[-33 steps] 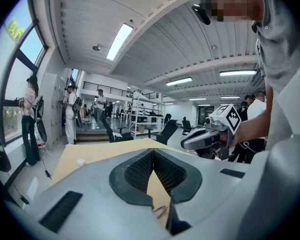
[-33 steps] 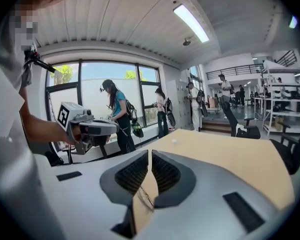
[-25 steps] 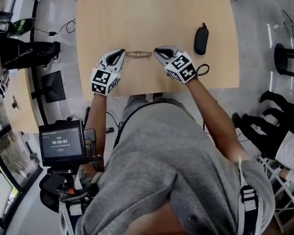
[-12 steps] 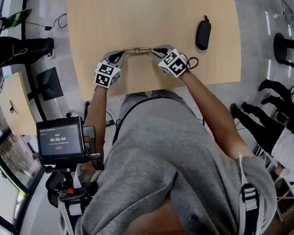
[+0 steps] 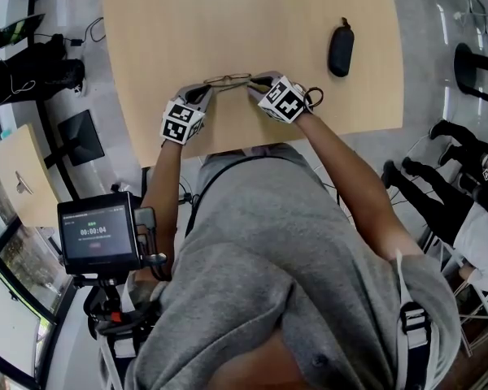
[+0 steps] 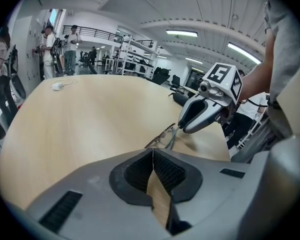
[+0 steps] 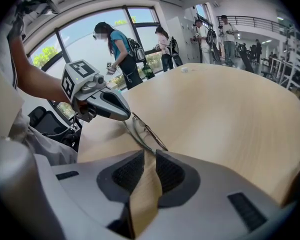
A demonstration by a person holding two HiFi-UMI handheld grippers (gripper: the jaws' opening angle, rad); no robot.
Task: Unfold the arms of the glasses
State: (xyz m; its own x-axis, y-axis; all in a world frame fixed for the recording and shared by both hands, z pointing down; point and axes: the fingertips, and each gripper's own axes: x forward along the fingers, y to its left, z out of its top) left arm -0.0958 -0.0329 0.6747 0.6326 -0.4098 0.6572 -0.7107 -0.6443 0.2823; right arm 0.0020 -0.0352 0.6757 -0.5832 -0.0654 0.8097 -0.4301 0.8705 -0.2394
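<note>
Your left gripper [image 5: 205, 89] and right gripper [image 5: 253, 84] meet tip to tip over the near middle of the counter [image 5: 228, 23], and the glasses [image 5: 228, 78] stretch between them, left to right. They sit low at the counter's surface (whether they fully rest on it the views do not settle).

In the left gripper view your left fingers [image 6: 138, 173] are pressed together at their tips, closed on the left end of the thin wire frame, which runs straight out from where they meet.

In the right gripper view your right fingers [image 7: 124, 173] stand a narrow gap apart. They have just been opening, and the right end of the glasses reaches into the mouth of that gap with neither pad pressing on it. The wire is too thin to tell how the arms are folded.

A black case [image 5: 340, 47] lies on the counter, well apart to the far right.
</note>
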